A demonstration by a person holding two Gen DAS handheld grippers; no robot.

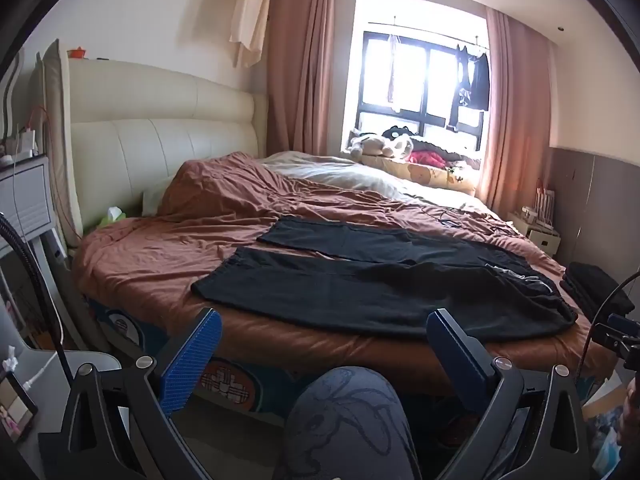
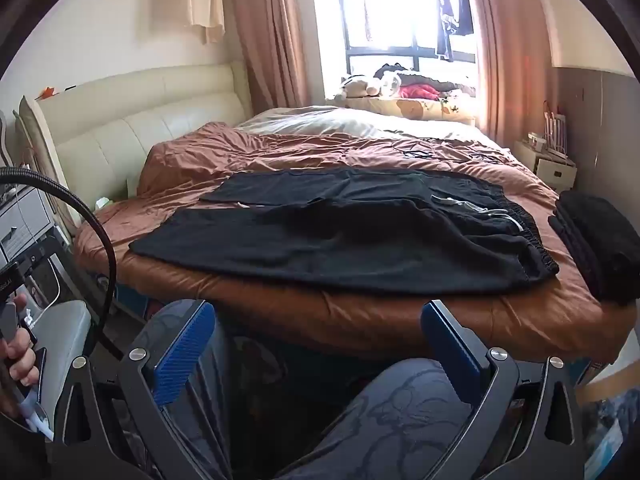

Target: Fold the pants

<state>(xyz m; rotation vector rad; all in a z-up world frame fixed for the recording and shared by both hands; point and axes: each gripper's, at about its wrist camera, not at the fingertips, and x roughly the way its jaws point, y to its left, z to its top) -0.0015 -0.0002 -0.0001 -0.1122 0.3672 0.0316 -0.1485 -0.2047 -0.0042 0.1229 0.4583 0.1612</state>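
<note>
Black pants (image 1: 360, 284) lie spread flat on the brown bedspread (image 1: 160, 248), legs pointing left, elastic waistband at the right. They also fill the middle of the right wrist view, black pants (image 2: 340, 232). My left gripper (image 1: 324, 336) hangs in front of the bed's near edge, jaws wide open, nothing between the blue pads (image 1: 192, 364). My right gripper (image 2: 320, 328) is likewise open and empty, short of the bed edge. Both sit above a person's knees in patterned grey trousers (image 1: 344, 412).
A stack of folded black clothes (image 2: 596, 240) rests on the bed's right corner. A cream headboard (image 1: 160, 136) is at the left, a bright window (image 1: 420, 80) with curtains beyond. A hand (image 2: 16, 356) grips the other handle at the left. A grey bedside unit (image 1: 24, 200) stands left.
</note>
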